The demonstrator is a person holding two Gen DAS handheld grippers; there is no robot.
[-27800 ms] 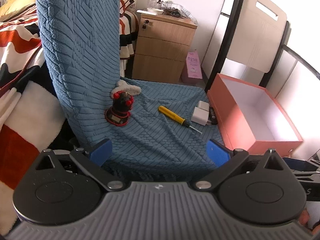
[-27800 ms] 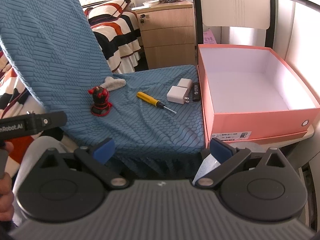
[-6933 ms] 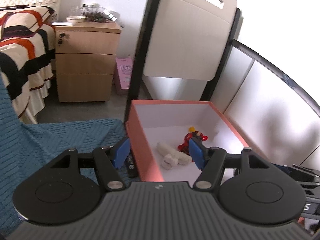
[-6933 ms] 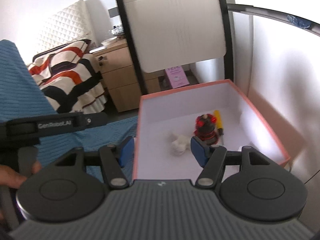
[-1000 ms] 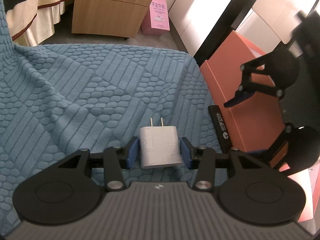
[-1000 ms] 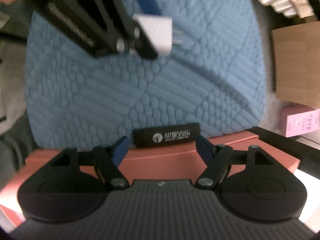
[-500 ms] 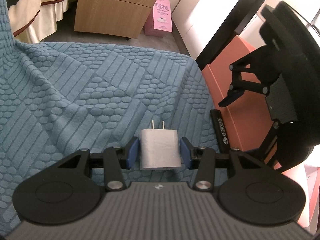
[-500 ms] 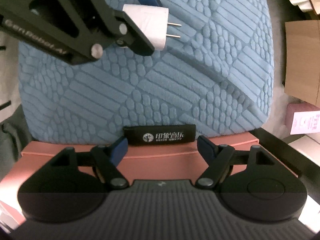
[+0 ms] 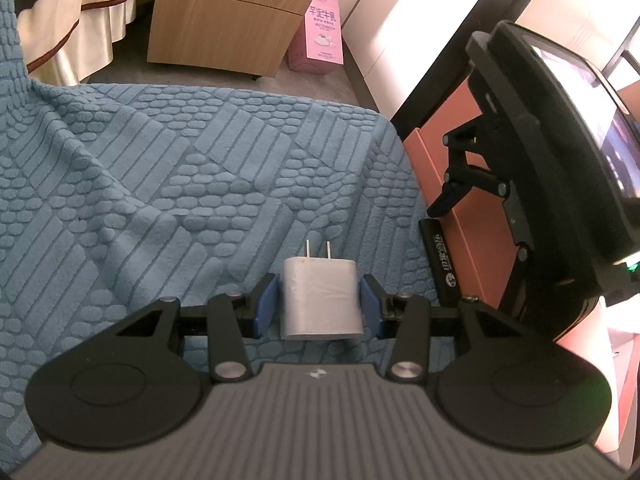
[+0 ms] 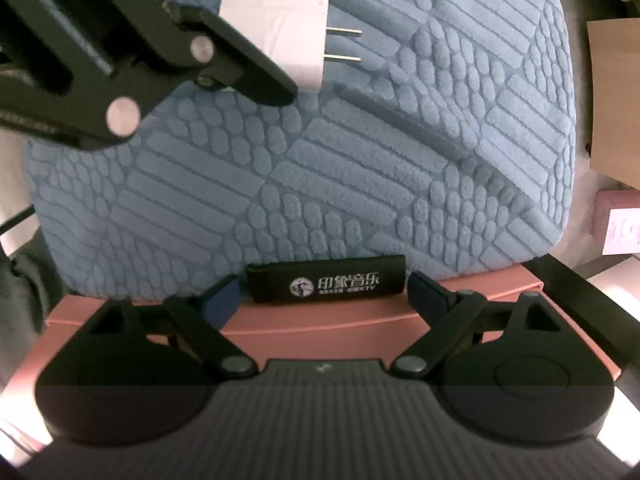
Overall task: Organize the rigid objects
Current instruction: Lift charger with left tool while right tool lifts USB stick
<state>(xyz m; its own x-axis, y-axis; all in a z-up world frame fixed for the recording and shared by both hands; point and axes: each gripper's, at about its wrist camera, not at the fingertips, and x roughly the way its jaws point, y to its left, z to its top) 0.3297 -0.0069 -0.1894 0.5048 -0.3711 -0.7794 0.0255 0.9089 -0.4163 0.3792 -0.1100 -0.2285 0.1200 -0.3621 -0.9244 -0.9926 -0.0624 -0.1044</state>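
Observation:
My left gripper (image 9: 319, 306) is shut on a white plug adapter (image 9: 320, 298), prongs pointing away, just above the blue chair cover (image 9: 180, 168). The adapter also shows in the right wrist view (image 10: 280, 36), held by the left gripper. My right gripper (image 10: 322, 292) is open, its fingers on either side of a black lighter (image 10: 326, 283) that lies on the cover against the pink box (image 10: 320, 328). The lighter (image 9: 440, 264) and the right gripper (image 9: 460, 196) above it show in the left wrist view, next to the pink box wall (image 9: 452, 168).
A wooden nightstand (image 9: 232, 20) and a pink carton (image 9: 324, 36) stand on the floor beyond the chair. A striped bedspread (image 9: 60, 20) hangs at far left. A black frame post (image 9: 452, 68) rises behind the box.
The right gripper has come down closer over the black lighter, its fingers now flanking it. The left gripper keeps hold of the adapter and has lifted slightly.

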